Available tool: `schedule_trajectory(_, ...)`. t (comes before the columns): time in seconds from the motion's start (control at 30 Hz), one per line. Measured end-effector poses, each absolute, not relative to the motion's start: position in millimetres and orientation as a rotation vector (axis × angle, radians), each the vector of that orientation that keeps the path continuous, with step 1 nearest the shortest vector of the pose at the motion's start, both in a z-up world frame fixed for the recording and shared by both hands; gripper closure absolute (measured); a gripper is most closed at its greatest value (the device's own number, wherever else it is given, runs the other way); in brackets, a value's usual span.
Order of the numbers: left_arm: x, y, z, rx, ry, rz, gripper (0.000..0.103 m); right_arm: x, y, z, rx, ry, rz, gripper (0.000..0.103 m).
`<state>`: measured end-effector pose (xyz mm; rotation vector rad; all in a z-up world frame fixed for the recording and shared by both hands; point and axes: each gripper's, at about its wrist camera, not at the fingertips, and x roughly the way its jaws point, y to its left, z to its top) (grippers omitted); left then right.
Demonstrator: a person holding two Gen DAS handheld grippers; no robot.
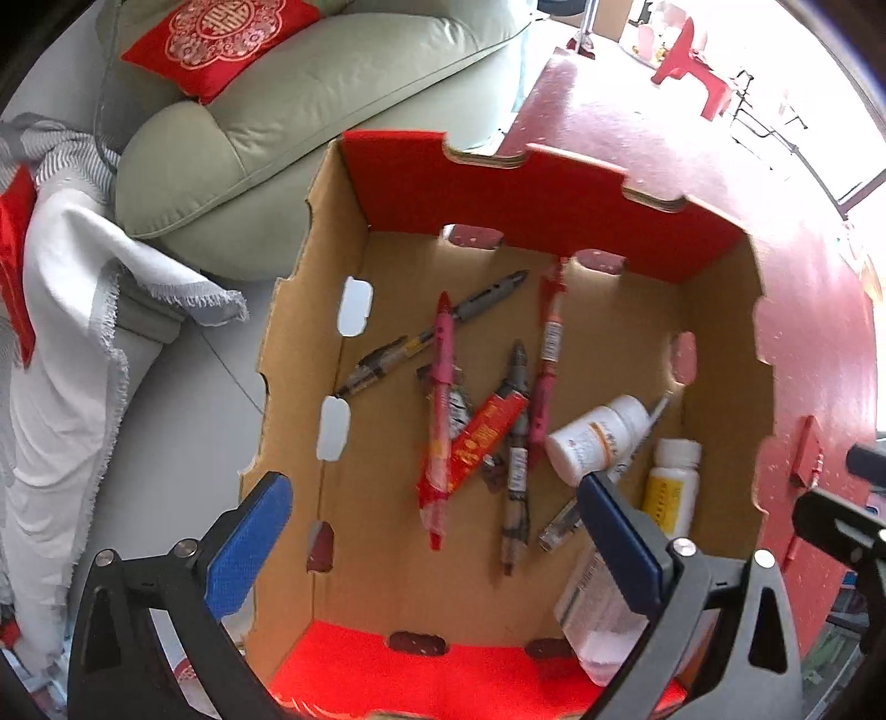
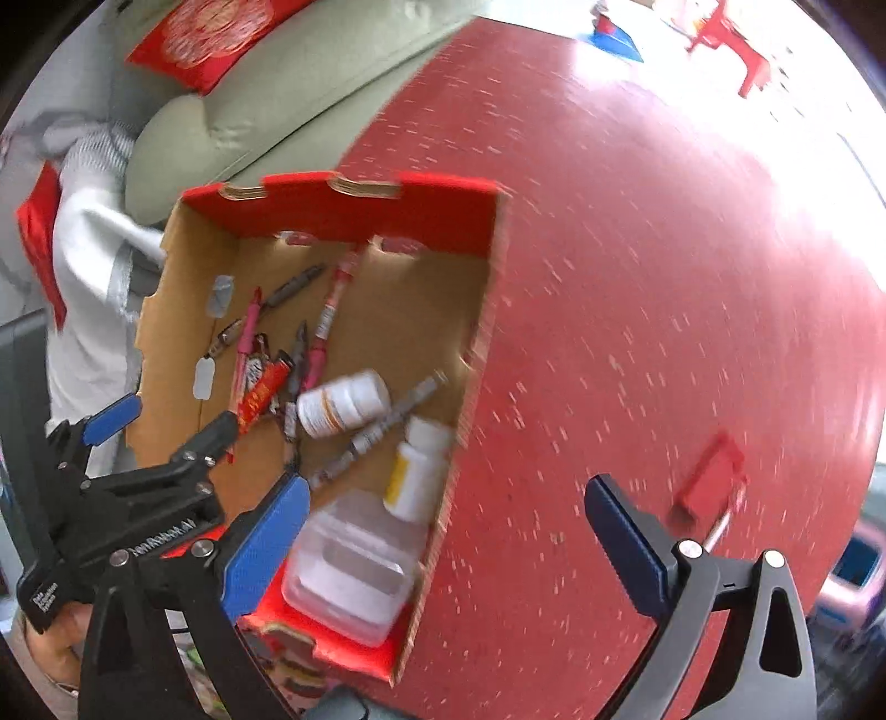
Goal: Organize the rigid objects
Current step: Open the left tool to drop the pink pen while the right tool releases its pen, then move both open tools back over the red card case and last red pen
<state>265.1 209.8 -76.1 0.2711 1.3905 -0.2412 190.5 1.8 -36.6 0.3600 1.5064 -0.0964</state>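
A cardboard box (image 1: 531,210) with red end walls stands on the red table (image 2: 637,277). Inside lie several pens (image 1: 440,410), a red packet (image 1: 487,435), a white bottle on its side (image 1: 598,437), a yellow-labelled bottle (image 1: 670,487) and a clear plastic case (image 1: 598,615). My left gripper (image 1: 437,531) hangs open over the box, pointing down, with nothing held. My right gripper (image 2: 448,543) is open and holds nothing; it straddles the box's right wall (image 2: 476,343). A small red block (image 2: 711,482) lies on the table to its right. The left gripper (image 2: 166,426) also shows in the right wrist view.
A green sofa (image 1: 266,133) with a red cushion (image 1: 216,44) stands behind the box. White cloth (image 1: 66,332) hangs at the left. A red stool (image 1: 692,61) is far back. A hand (image 2: 50,648) grips the left gripper. A pink and blue thing (image 2: 853,570) sits beyond the table's right edge.
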Motion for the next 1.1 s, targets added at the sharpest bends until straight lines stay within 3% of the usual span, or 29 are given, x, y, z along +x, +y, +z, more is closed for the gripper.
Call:
schedule_trajectory(0.47, 195, 153, -45, 0.346, 1.413, -0.369, 0.0, 53, -52, -74, 0.591, 1.585, -0.276, 0.003)
schedule_trajectory(0.77, 143, 83, -35, 0.415, 1.403, -0.544, 0.0, -7, -101, -69, 0.72, 1.505, -0.395, 0.003)
schedule_trajectory(1.1, 106, -12, -71, 0.524, 1.416, -0.605, 0.0, -59, -149, -91, 0.823, 1.512, -0.507, 0.003)
